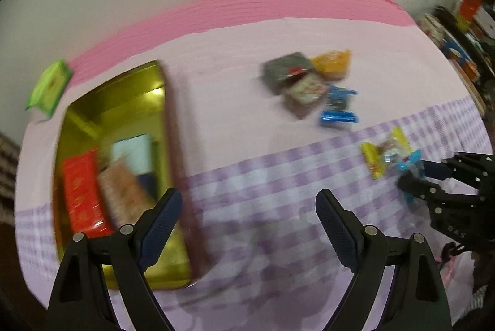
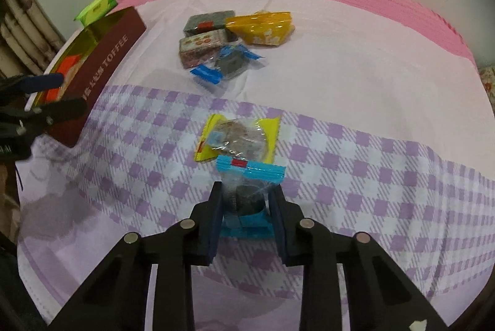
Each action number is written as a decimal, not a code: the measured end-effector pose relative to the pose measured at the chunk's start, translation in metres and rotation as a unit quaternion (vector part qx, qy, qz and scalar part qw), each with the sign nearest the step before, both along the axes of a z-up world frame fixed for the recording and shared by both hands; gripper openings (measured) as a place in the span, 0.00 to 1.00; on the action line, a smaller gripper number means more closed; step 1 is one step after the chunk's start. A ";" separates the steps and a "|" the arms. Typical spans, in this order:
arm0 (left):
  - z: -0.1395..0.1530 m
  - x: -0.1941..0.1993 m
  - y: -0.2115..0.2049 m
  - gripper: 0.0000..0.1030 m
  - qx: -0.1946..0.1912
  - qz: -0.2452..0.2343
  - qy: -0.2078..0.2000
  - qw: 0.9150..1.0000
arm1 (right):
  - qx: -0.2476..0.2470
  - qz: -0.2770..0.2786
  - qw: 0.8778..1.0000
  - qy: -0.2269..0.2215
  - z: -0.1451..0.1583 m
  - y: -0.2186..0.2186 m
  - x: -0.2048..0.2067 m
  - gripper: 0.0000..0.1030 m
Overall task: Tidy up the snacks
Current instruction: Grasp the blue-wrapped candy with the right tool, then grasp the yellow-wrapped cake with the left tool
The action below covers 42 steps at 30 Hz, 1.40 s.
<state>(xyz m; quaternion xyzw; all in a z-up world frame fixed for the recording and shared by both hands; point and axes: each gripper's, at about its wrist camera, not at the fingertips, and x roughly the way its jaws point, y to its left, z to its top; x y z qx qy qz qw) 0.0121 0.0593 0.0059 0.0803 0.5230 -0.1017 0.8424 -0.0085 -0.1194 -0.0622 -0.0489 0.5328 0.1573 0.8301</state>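
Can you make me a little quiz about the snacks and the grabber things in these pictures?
1. True or false: the right hand-held gripper is shut on the blue-ended snack packet.
2. Which snack lies right beside that packet? A) the yellow-ended packet B) the green packet C) the orange packet
3. Fill in: the word printed on the side of the tin box is ____.

Key:
1. True. Its pads press on the packet's clear middle.
2. A. The green packet sits far off behind the box; the orange one is in the far pile.
3. TOFFEE.

The left hand-held gripper is open and holds nothing.
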 end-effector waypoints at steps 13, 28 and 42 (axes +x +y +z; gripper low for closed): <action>-0.027 0.011 -0.078 0.85 -0.027 -0.130 0.011 0.991 | 0.005 -0.108 0.993 -0.042 0.028 -0.067 0.001 0.25; -0.056 0.027 -0.138 0.85 0.000 -0.184 0.019 0.983 | 0.012 -0.175 0.984 -0.040 0.034 -0.108 0.008 0.25; -0.056 0.029 -0.141 0.70 -0.016 -0.167 0.019 0.986 | 0.009 -0.165 0.986 -0.032 0.028 -0.102 0.008 0.26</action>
